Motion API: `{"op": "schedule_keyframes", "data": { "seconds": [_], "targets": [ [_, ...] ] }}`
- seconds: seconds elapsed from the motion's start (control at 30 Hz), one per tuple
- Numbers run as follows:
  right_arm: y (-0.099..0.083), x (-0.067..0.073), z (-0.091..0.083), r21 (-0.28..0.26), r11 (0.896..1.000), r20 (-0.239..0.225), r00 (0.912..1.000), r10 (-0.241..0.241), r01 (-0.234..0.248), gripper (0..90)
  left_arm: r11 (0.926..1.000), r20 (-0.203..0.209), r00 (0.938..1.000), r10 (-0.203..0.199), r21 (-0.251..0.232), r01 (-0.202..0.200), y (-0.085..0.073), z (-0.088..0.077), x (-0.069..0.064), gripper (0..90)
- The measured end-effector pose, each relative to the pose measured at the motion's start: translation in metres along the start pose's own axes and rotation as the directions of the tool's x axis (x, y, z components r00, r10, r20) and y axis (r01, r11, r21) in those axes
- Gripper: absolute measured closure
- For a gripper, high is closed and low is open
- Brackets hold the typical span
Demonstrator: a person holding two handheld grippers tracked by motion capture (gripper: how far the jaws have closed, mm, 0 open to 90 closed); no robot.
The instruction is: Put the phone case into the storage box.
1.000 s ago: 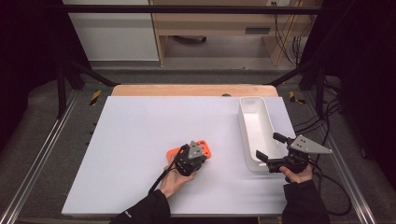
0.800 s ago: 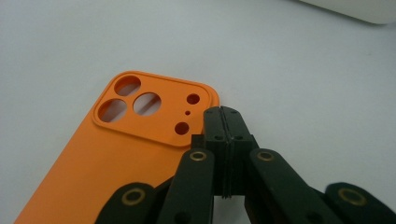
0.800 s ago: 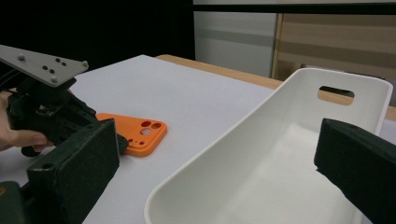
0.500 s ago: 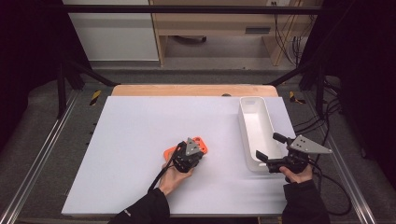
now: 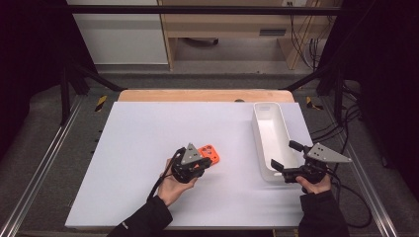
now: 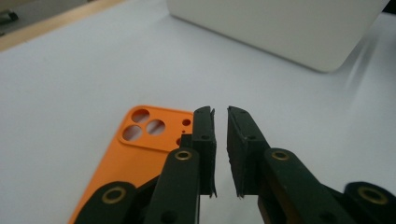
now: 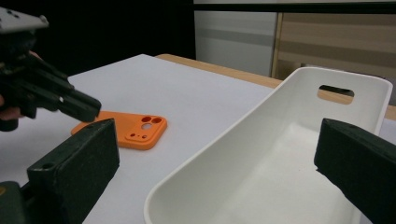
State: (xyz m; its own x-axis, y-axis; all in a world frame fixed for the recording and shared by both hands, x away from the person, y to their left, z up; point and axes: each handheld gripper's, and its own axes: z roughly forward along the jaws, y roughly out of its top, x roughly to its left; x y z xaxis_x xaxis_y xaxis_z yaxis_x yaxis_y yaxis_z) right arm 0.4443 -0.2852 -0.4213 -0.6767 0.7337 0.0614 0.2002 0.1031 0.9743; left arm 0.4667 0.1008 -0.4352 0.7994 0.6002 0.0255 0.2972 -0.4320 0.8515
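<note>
Orange phone case [image 6: 140, 154] lies flat on the white tabletop [image 5: 148, 133], back side up, its camera cut-outs at the end farthest from the left tongs [image 6: 220, 154]. In the left tongs' own view the case sits just below and to the left of the two black jaws, partly hidden behind the left one. Those jaws have just been opening: a narrow slit shows between the pads, and nothing sits in it. The pads appear to hang a little above the case rather than press on it, though the close view makes the height hard to judge. From the high view the left tongs [image 5: 190, 165] cover the near end of the case [image 5: 210, 154], with the person's left hand [image 5: 173, 185] behind them.

Well off to the side, the right tongs [image 5: 284, 158] stand wide apart at the near end of a long white tray [image 5: 269, 123]. In the right tongs' view one jaw is outside the tray's [image 7: 224, 140] left wall and the other is over its inside, at the right edge of the picture; neither pad touches the tray as far as can be seen. Beyond the left jaw in that view lies the case [image 7: 133, 130], with the left tongs [image 7: 70, 100] poised over its far end. The right hand [image 5: 314, 185] holds its tongs at the tabletop's right edge.
</note>
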Motion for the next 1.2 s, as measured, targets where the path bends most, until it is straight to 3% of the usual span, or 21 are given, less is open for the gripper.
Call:
{"op": "schedule_keyframes", "data": {
  "seconds": [0.1, 0.3, 0.33, 0.37, 0.53, 0.97, 1.2],
  "targets": [
    [0.0, 0.0, 0.0, 0.0, 1.0, -0.001, 1.0, -0.001, 0.001, 0.5, 0.9993, 0.021, 0.9998, 0.006, -0.038, -0.005, 0.004, -0.015, 0.005, 73.6],
    [0.0, 0.0, 0.0, 0.0, 1.0, -0.001, 1.0, 0.0, 0.0, 0.5, 0.9983, 0.039, 0.9991, 0.015, -0.057, -0.012, 0.007, -0.033, 0.014, 55.4],
    [0.0, 0.0, -0.001, -0.001, 1.0, -0.001, 1.0, -0.001, 0.001, 0.5, 0.998, 0.028, 0.9994, 0.023, -0.059, -0.021, 0.007, -0.036, 0.015, 46.8],
    [0.0, 0.0, -0.001, -0.001, 1.0, -0.001, 1.0, -0.001, 0.001, 0.5, 0.9973, 0.01, 0.9996, 0.028, -0.069, -0.027, 0.007, -0.038, 0.017, 46.8],
    [0.0, -0.001, -0.002, -0.003, 1.0, 0.003, 1.0, -0.001, 0.001, 0.5, 0.9965, -0.002, 1.0, 0.006, -0.083, -0.006, 0.009, -0.048, 0.025, 29.8],
    [0.0, -0.001, -0.002, -0.001, 1.0, 0.002, 1.0, 0.0, 0.0, 0.5, 0.9982, -0.017, 0.9997, -0.015, -0.058, 0.014, 0.016, -0.066, 0.037, 4.6],
    [0.0, -0.001, -0.002, -0.004, 1.0, -0.003, 1.0, 0.0, 0.0, 0.5, 0.9988, 0.002, 0.9999, -0.011, -0.047, 0.011, 0.019, -0.066, 0.044, 1.0]
  ]
}}
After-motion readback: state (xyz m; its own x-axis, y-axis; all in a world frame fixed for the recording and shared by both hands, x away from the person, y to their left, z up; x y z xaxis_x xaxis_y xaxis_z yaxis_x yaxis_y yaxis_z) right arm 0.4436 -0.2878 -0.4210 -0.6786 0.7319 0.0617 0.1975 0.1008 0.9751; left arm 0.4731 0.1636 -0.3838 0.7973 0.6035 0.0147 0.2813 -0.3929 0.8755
